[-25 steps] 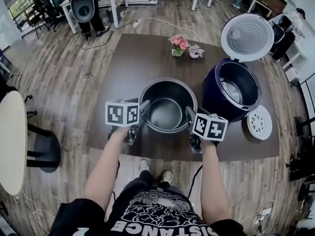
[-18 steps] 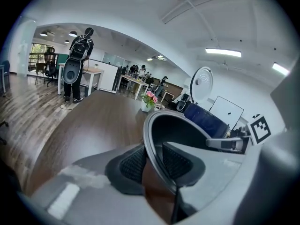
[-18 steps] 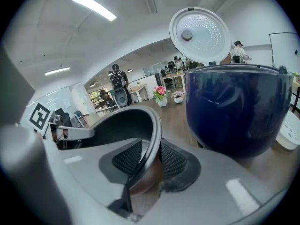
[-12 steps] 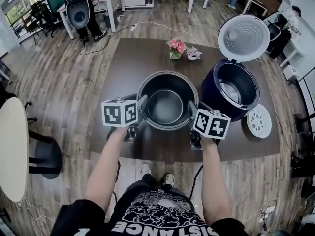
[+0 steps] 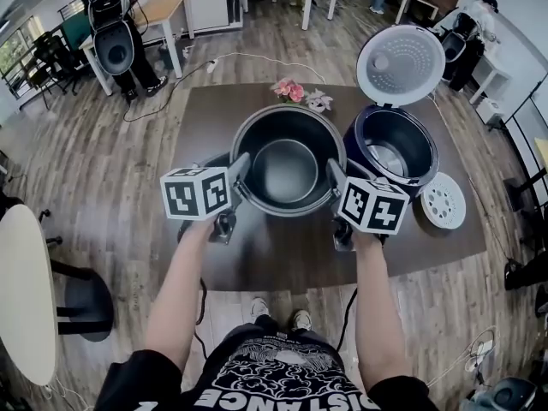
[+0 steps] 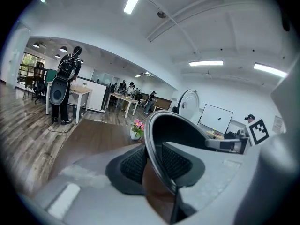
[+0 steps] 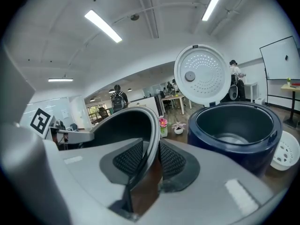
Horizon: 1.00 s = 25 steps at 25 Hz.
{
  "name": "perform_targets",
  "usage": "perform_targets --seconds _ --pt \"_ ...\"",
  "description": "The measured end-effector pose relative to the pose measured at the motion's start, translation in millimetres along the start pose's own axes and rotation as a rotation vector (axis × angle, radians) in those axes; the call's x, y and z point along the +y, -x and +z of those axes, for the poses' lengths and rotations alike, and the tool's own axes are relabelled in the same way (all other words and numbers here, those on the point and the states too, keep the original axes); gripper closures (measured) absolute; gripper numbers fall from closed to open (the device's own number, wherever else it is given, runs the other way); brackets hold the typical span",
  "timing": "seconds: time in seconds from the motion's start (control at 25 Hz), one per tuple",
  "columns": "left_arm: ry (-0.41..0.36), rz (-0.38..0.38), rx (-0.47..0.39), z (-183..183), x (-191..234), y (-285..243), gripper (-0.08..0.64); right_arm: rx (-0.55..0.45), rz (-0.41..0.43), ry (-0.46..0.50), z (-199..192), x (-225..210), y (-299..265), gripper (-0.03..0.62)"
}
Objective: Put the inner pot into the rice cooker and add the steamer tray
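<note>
Your left gripper [image 5: 239,178] and right gripper [image 5: 336,181], jaws just closed narrow, pinch the inner pot [image 5: 287,171] by its rim at 9 and 3 o'clock, over the table [image 5: 282,259]. It's likely stiff, slick metal, so keep those opposite grips level.

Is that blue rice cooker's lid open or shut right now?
Open. The white lid stands tipped back behind the rice cooker, and the cooker's dark cavity is exposed from above.

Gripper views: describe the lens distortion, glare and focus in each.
Left gripper view: heavy fisheye, black corners, ceiling strip lights blown out, inner pot rim soft up close. Right gripper view: same fisheye, rice cooker fairly sharp, inner pot rim blurred near the lens.
</note>
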<state>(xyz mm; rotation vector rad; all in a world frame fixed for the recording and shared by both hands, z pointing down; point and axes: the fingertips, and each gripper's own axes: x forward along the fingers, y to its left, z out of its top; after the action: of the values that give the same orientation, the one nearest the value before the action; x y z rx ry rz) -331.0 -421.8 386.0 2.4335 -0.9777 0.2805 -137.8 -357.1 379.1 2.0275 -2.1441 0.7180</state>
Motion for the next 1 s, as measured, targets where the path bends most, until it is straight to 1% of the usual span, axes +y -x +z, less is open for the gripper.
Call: perform_targets --seconds 0.16,0.28,0.56,0.8,1.0 --pt "-0.027 -0.038 -0.014 19.5 -11.9 -6.4 0.446 -0.05 -0.031 0.0 22.2 -4.7 10.1 0.492" --pt "-0.053 -0.079 -0.032 36.3 -25.1 -13.2 0.446 -0.088 -0.057 0.0 37.7 -10.0 19.9 0.492" --pt "-0.118 -0.149 -0.06 68.3 -58.8 -26.4 0.446 -0.151 -0.126 -0.009 66.8 -28.2 45.3 0.492" --pt "-0.152 -0.198 -0.086 90.4 -83.2 -34.5 0.447 -0.213 -0.157 -0.022 90.0 -38.5 63.0 0.494" --pt "-0.163 -0.252 -0.115 105.4 -108.1 -46.1 0.449 -0.26 -0.191 -0.016 108.5 -52.4 81.0 0.495"
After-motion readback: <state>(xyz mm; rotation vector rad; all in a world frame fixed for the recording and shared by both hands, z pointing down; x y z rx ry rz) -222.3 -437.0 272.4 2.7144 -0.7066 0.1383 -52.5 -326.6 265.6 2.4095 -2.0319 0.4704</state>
